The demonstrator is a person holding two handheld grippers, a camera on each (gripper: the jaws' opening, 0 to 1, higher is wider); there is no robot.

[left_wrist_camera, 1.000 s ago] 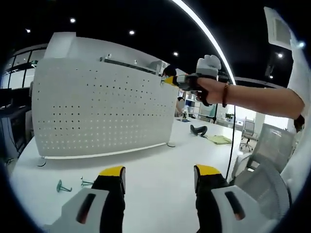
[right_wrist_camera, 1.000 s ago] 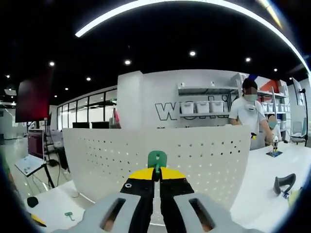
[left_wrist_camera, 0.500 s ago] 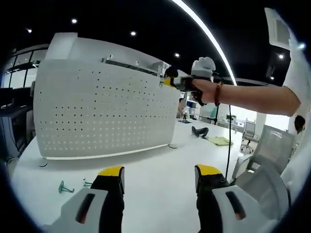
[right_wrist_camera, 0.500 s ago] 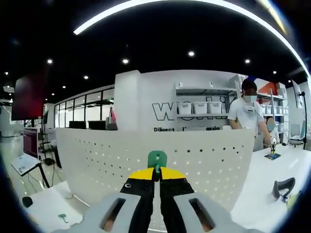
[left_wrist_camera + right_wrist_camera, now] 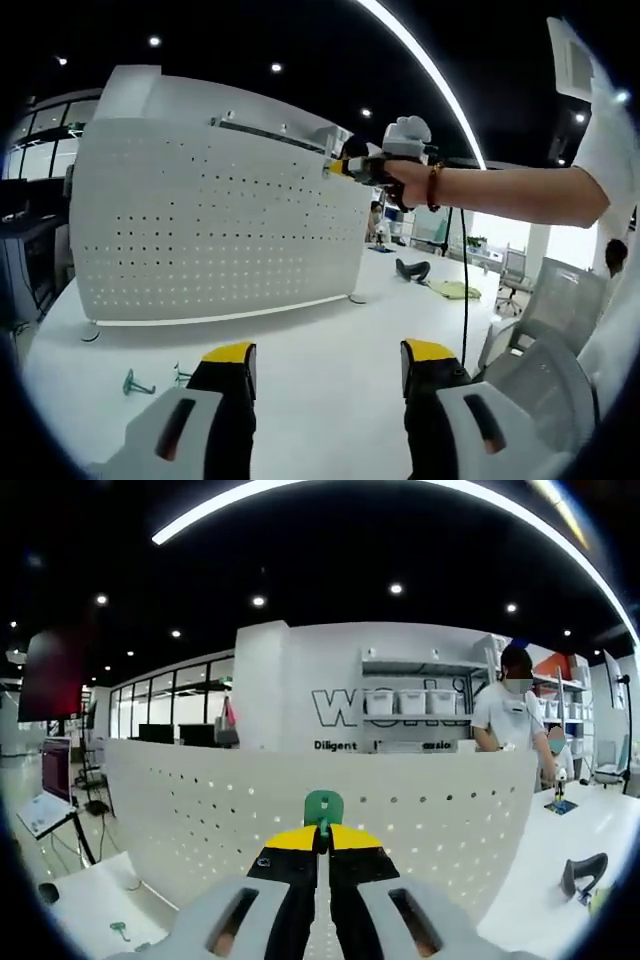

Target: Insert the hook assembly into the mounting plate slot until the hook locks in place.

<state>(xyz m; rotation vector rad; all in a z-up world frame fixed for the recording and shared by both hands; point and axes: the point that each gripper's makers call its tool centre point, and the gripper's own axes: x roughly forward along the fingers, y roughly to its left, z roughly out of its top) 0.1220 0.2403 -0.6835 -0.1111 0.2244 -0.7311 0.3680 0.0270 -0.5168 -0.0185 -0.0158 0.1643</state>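
Where our right gripper point(image 5: 322, 842) closes its yellow-tipped jaws, they pinch the stem of a small green hook point(image 5: 323, 807), whose rounded head stands just above the tips. Beyond it stands the white perforated board point(image 5: 400, 810), upright on the white table point(image 5: 90, 900), its rows of holes facing us.

Our left gripper point(image 5: 325, 372) hangs low over the table point(image 5: 330, 330) with jaws wide apart and nothing between them. Seen from there, the right gripper point(image 5: 345, 166) is raised to the board's point(image 5: 200, 230) upper right corner, held by a hand point(image 5: 408, 180). Two spare green hooks point(image 5: 135, 384) lie on the table at the near left.

Further out: a dark handle-like item point(image 5: 584, 872) on the far right of the table, shelves with bins point(image 5: 415, 700), and a person point(image 5: 510, 720) standing by them.

We judge the hook light, stiff and smooth plastic, apt to twist in the grip; hold it by the stem, leaving the head free to enter a hole.
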